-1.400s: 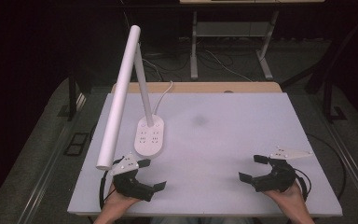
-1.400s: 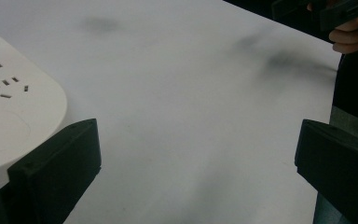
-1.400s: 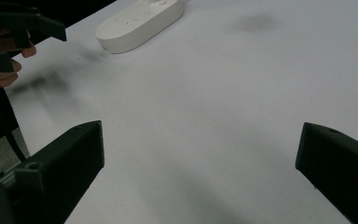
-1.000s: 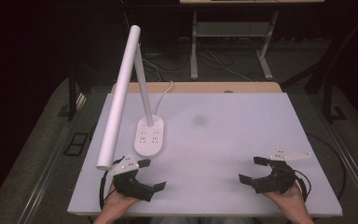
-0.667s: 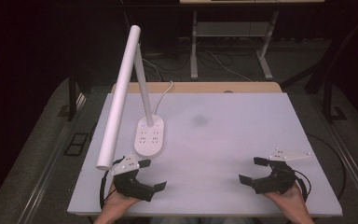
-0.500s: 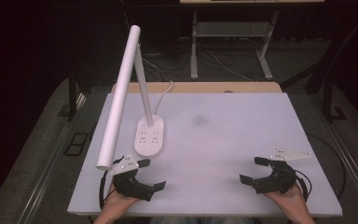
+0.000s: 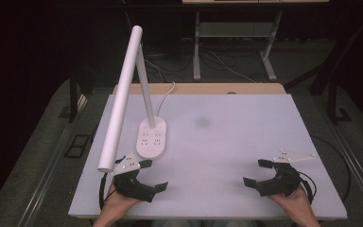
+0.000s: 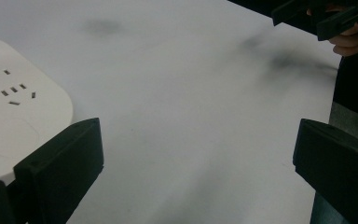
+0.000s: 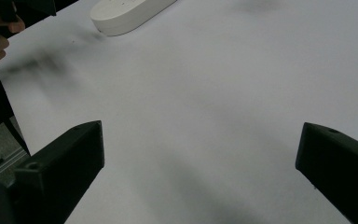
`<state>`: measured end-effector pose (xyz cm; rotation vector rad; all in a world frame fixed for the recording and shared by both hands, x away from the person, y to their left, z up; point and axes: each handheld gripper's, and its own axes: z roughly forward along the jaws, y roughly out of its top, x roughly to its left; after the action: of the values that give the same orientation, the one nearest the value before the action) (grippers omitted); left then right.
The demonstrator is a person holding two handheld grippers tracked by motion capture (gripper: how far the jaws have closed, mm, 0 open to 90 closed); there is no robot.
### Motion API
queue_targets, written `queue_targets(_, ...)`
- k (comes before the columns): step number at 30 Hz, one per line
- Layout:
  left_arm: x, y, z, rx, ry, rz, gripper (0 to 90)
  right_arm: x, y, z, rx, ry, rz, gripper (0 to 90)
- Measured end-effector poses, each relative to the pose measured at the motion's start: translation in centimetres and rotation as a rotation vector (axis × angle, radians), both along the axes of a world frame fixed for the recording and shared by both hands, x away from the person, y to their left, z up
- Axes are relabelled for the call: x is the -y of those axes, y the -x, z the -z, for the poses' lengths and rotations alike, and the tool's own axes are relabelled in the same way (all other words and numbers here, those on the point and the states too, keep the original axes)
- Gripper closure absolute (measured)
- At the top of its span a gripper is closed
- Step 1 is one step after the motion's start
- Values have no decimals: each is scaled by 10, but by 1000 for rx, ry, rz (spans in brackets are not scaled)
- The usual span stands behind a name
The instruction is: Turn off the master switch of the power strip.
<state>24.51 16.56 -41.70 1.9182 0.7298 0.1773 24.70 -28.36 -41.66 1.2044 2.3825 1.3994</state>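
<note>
The white desk lamp point(image 7: 142, 113) stands on the left part of the white table point(image 7: 246, 142), its base with sockets just beyond the left gripper point(image 7: 152, 176). The left gripper rests near the front edge with jaws wide open and holds nothing. The right gripper point(image 7: 254, 172), well apart on the right side, is also wide open and empty.

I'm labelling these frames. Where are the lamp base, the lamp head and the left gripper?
lamp base point(image 7: 151, 138), high view, socket-studded top.
lamp head point(image 7: 121, 94), high view, mid-tube.
left gripper point(image 7: 152, 176), high view, between its open fingertips.

left gripper point(image 7: 152, 176) and right gripper point(image 7: 256, 172) low and well apart (jaws wide on both)
</note>
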Motion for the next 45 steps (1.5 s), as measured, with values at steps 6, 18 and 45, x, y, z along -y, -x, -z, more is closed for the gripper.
queue_targets(6,-2,-3,-3,-21,-7,-8,0,2,0,-1,2,-6,5,4)
queue_targets(18,-12,-8,-11,-38,2,-21,0,2,1,-1,8,-5,6,4)
queue_targets(45,-25,-36,-29,-49,-21,-27,0,5,1,1,-6,-14,17,4)
